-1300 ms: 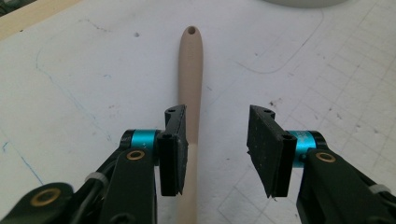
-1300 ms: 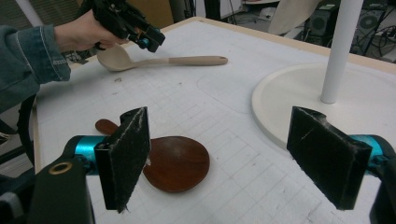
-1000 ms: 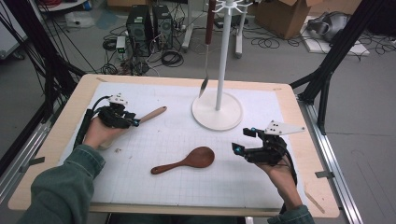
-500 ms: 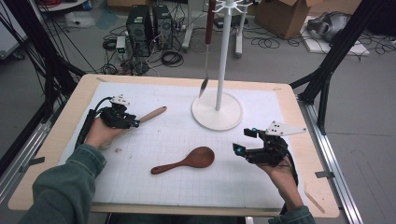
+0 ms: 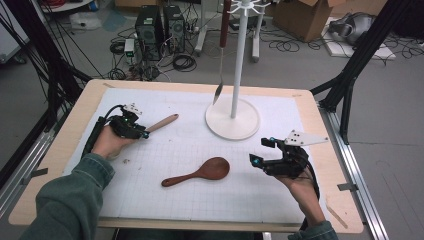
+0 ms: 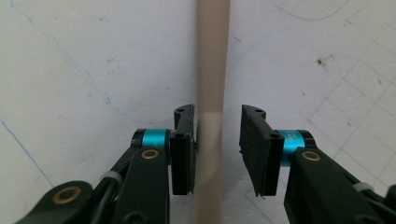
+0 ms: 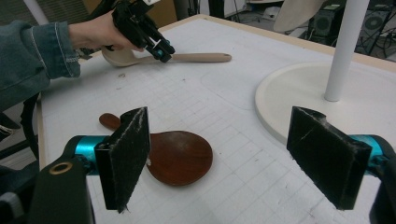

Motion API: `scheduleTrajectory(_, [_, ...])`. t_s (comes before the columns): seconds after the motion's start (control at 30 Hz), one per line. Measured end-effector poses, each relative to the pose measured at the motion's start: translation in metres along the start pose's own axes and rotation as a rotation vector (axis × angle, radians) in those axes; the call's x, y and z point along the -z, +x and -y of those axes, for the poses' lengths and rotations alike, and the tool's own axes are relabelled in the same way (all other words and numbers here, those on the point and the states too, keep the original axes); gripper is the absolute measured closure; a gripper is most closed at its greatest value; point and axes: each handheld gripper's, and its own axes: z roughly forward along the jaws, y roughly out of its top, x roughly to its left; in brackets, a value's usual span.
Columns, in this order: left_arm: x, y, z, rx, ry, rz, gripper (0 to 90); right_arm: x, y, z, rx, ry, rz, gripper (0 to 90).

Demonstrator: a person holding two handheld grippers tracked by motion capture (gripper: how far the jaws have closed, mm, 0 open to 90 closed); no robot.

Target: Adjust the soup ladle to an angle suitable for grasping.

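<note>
Room, high view: a workshop floor strewn with cables, computer towers and cardboard boxes lies behind the bench (image 5: 60,165), which carries a white gridded mat.
Stand, high view: a white rack stand (image 5: 233,118) rises at the far centre; a long utensil (image 5: 221,50) hangs from it.
Left gripper, high view: left gripper (image 5: 131,125) sits over the pale wooden spoon (image 5: 162,122) at the left.
Pale spoon axis, high view: the handle points right and slightly away.
Dark spoon, high view: dark wooden spoon (image 5: 200,172) lies mid-mat, bowl right, handle toward near-left.
Left gripper view: the fingers straddle the pale handle (image 6: 211,70); one pad touches it, the other stands apart, so they are released.
Right gripper view: right gripper (image 7: 229,158) has its fingers spread wide, grasping nothing, near the dark spoon bowl (image 7: 175,156).
Step, judged: pickup of the pale spoon.
Next move, judged: clench on the handle, then lift.
</note>
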Motion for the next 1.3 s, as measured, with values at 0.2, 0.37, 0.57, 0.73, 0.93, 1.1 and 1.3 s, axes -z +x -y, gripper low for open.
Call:
scheduleTrajectory(0.2, [-0.0042,-0.0006,0.0005,0.000,0.019,-0.012,70.1,0.0017,0.0002,0.0003,-0.002,0.001,0.005,21.1])
scheduleTrajectory(0.37, [-0.0039,-0.0005,0.0000,-0.010,0.027,-0.021,73.6,0.0013,0.0003,0.0003,0.003,0.000,0.006,21.0])
scheduleTrajectory(0.57, [-0.0032,-0.0014,-0.0019,-0.019,0.038,-0.023,76.2,-0.0006,0.0015,-0.0003,0.006,0.001,0.005,21.1])
scheduleTrajectory(0.73, [-0.0030,-0.0021,-0.0025,-0.020,0.043,-0.024,76.5,-0.0019,0.0020,-0.0003,0.010,0.004,0.002,21.1])
scheduleTrajectory(0.93, [-0.0023,-0.0038,-0.0025,-0.022,0.048,-0.016,76.6,-0.0022,0.0011,0.0004,0.005,0.007,0.002,21.1])
scheduleTrajectory(1.1, [-0.0015,-0.0056,-0.0028,-0.035,0.054,-0.008,76.6,-0.0030,0.0016,0.0003,0.010,0.010,0.004,21.1])
scheduleTrajectory(1.3, [0.0020,-0.0074,-0.0037,-0.044,0.041,-0.004,76.6,-0.0037,0.0015,0.0010,0.008,0.017,0.008,21.1])
